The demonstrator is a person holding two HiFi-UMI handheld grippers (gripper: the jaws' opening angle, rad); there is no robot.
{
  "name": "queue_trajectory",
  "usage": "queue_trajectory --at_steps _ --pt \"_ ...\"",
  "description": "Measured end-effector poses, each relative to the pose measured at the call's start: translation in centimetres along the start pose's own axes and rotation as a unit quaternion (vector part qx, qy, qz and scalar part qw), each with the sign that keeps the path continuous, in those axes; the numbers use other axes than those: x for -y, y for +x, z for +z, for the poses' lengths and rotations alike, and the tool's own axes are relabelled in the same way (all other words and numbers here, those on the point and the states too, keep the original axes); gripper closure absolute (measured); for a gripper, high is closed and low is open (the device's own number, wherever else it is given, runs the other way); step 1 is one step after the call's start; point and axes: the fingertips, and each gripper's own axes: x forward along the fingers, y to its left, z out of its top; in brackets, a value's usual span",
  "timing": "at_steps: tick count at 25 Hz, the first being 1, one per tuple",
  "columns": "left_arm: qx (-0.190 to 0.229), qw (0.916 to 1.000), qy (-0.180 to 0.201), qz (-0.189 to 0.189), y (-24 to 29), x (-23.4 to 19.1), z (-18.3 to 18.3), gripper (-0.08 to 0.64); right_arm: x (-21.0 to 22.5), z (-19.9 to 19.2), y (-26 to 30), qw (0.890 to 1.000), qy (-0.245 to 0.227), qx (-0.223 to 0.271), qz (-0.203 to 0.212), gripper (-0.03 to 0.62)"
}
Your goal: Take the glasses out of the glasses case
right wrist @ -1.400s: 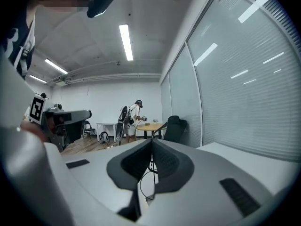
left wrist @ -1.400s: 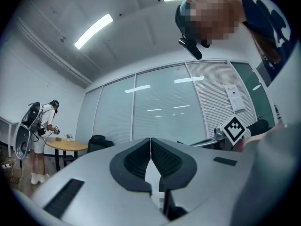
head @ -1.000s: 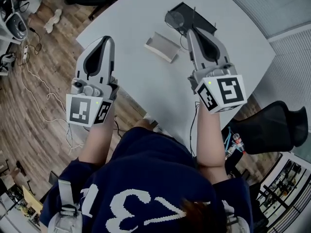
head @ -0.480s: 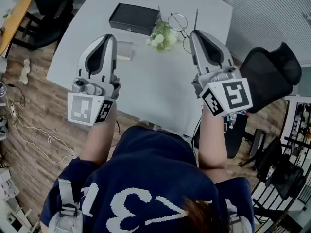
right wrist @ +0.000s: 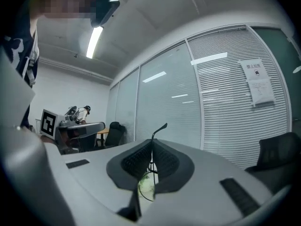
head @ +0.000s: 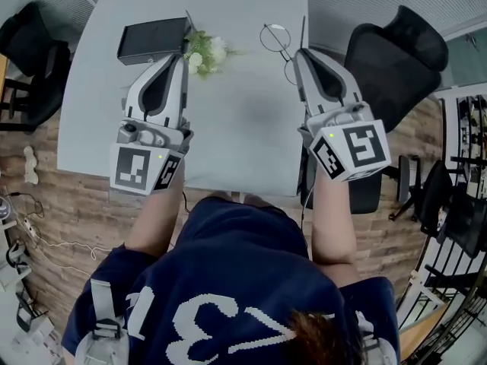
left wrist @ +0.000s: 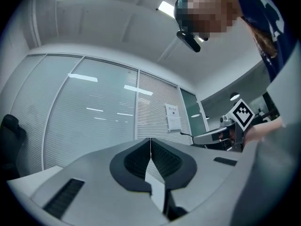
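The round wire-framed glasses [head: 277, 38] hang over the grey table [head: 236, 120], pinched in my right gripper [head: 299, 52]. In the right gripper view the jaws are shut on the frame, with a lens [right wrist: 146, 188] below the pads and a temple [right wrist: 159, 129] sticking up past my right gripper [right wrist: 152, 143]. The black glasses case [head: 152, 41] lies closed at the table's far left. My left gripper [head: 181, 56] hovers just right of the case. In the left gripper view the left gripper [left wrist: 150, 141] has its jaws shut with nothing between them.
A small bunch of white flowers [head: 205, 52] lies between the case and the glasses. A black office chair [head: 392, 48] stands at the table's right side, another black chair [head: 30, 59] at its left. The table's near edge runs just beyond my forearms.
The head view has swung, so the table, case and flowers now lie straight ahead. Both grippers keep their places in the view, and the glasses stay in the right one.
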Motion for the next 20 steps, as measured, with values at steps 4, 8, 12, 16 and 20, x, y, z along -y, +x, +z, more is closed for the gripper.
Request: queue_trajectory --at_steps 4,8,12,16,20 --pt "-0.019 0.9994 -0.014 -0.027 1.3 1.9 -2.0 0.542 2.2 -5.2 -0.8 0.998 0.004 -0.059 -0.037 0.563" --pt "-0.042 0.9978 -0.027 -0.045 2.0 3.1 -4.4 0.543 3.5 -11.8 -1.3 0.989 0.005 -0.132 -0.062 0.563" --pt "-0.062 0.9959 -0.037 -0.054 2.3 3.8 -6.6 0.542 4.2 -18.2 -2.0 0.978 0.031 -0.192 -0.071 0.563" --pt "-0.084 0.9936 -0.046 -0.060 2.2 4.4 -8.4 0.543 4.5 -25.0 -3.2 0.961 0.074 -0.252 -0.080 0.563" --pt "-0.098 0.9920 -0.049 -0.062 2.2 4.6 -9.7 0.543 4.2 -29.9 -4.3 0.946 0.108 -0.294 -0.086 0.563"
